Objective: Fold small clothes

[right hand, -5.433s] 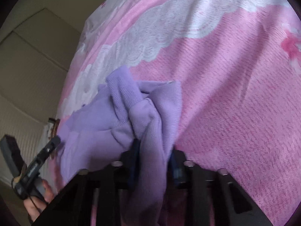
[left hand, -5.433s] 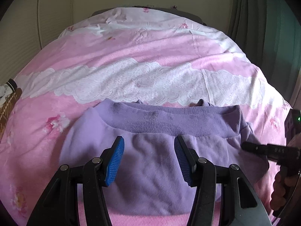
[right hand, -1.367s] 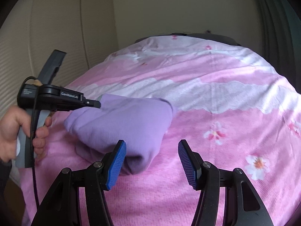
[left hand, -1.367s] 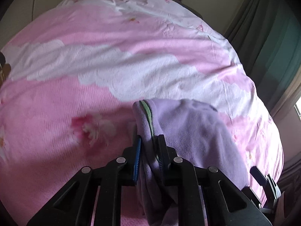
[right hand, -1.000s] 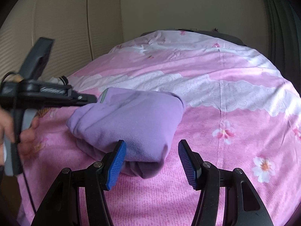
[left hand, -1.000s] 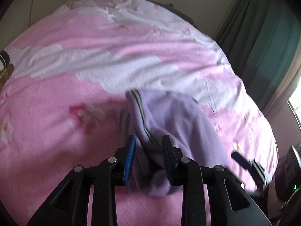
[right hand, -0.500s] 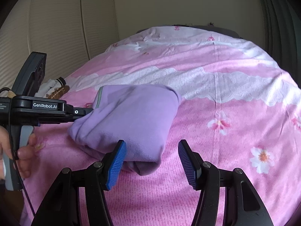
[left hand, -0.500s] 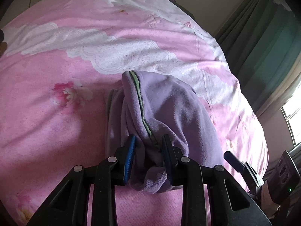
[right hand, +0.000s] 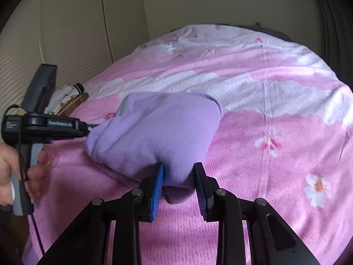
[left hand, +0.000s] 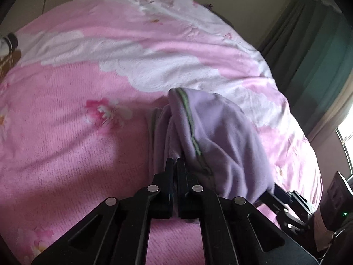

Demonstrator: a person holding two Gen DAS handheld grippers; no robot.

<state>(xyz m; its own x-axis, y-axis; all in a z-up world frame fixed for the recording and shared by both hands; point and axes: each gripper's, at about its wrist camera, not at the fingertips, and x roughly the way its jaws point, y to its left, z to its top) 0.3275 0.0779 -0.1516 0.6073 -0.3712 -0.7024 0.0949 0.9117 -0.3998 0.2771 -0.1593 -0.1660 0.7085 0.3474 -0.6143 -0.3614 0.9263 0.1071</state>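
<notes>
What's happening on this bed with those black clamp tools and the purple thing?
A person is folding a small purple garment on a pink floral bedspread, using a two-finger gripper in each hand. The left gripper is shut, pinching a thin layer at one end of the bundle. The right gripper is closing its blue pads around the bunched corner nearest it. The garment is already folded into a thick bundle. A wicker basket sits at the bed's edge.

open pink bedspread (right hand: 275,101) all round; wicker basket (right hand: 70,105) crowding its left edge
</notes>
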